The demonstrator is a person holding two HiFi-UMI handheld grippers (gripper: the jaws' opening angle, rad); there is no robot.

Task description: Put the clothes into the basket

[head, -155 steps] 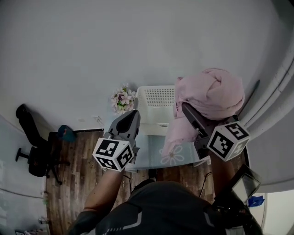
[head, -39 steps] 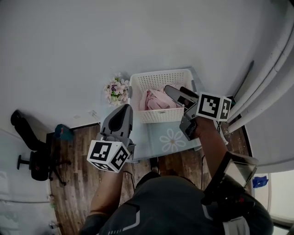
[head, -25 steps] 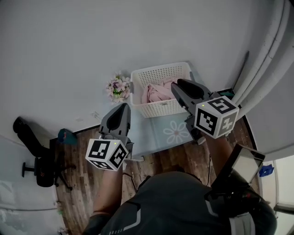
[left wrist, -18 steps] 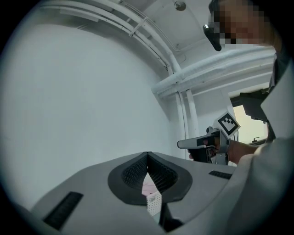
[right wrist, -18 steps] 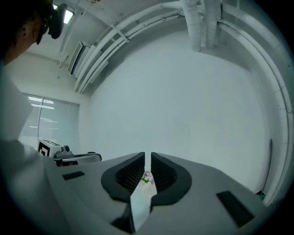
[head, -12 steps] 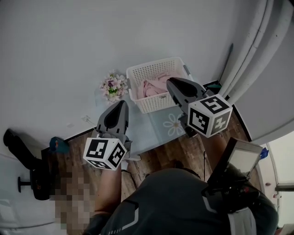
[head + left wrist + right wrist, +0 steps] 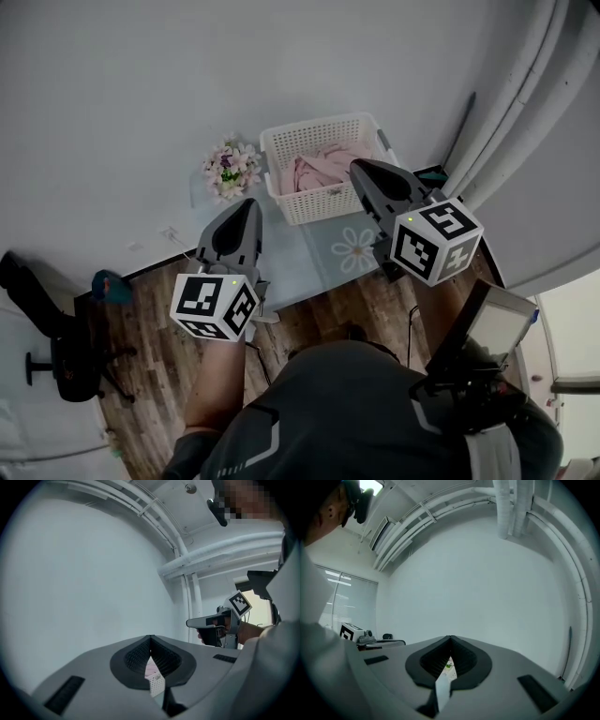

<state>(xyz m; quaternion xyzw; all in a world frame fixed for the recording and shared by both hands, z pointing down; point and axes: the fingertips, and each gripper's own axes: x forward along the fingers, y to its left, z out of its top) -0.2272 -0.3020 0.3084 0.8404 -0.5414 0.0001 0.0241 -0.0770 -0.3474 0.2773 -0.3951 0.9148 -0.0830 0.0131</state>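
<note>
Drawing the right gripper (image 7: 360, 170) back toward the near side, away from the white laundry basket (image 7: 323, 202) after reaching over its rim about a second and a half earlier, and closing the jaws fully on nothing. Holding it raised above the table, probably because of having just let go, with no cloth trailing from the tips. Keeping the left gripper (image 7: 247, 204) parked to the left, above the near edge of the glass table (image 7: 300, 262), jaws likewise pressed together and empty, seemingly just staying clear of the drop. Leaving the pink garment (image 7: 314, 172) bunched inside the basket, below the rim and toward the right half, at the far end of the table, just right of the flower bouquet (image 7: 228, 169). Placing the garment just to the far left of the right gripper's tip in the head view, near but apart from it, and well apart from the left gripper on the far right of that tip. Catching a sliver of pink cloth and perforated basket wall through the slit under the closed jaws in the left gripper view, so pointing roughly at the load from a distance. Judging the task as good as done for this garment.
</note>
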